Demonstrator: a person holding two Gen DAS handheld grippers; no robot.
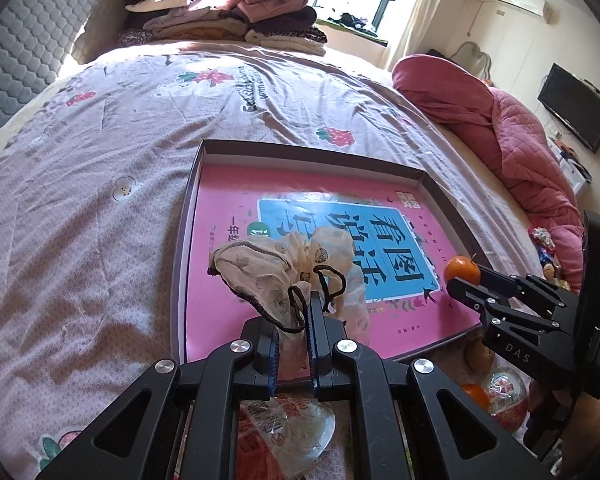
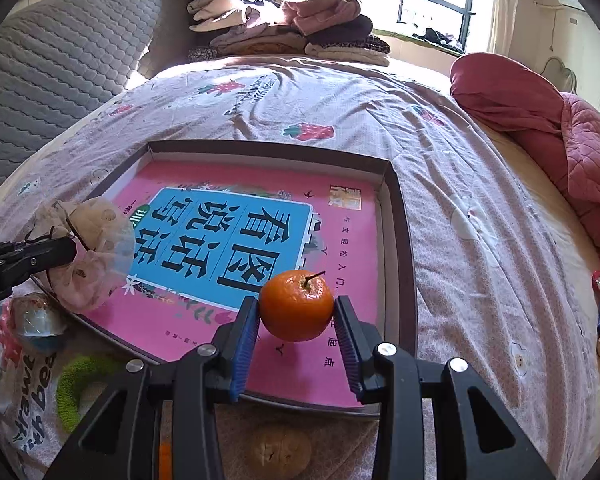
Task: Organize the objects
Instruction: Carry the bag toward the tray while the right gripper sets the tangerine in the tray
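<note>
Tangerine (image 2: 296, 306) sits pinched in the right tongs (image 2: 296, 316) and pouch (image 1: 276, 276) in the clamped left tongs (image 1: 296, 320), both over the tray (image 1: 312, 148) ahead, likely for sorting inside.

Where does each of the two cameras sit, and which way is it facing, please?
Left wrist: on the left tool, looking down over the bed at the tray; its fingers pinch a drawstring pouch; the right tool shows.
Right wrist: on the right tool, facing the same tray; it grips a tangerine; the left tool shows.
Shared: tray, pink book, pouch, tangerine, folded clothes.
</note>
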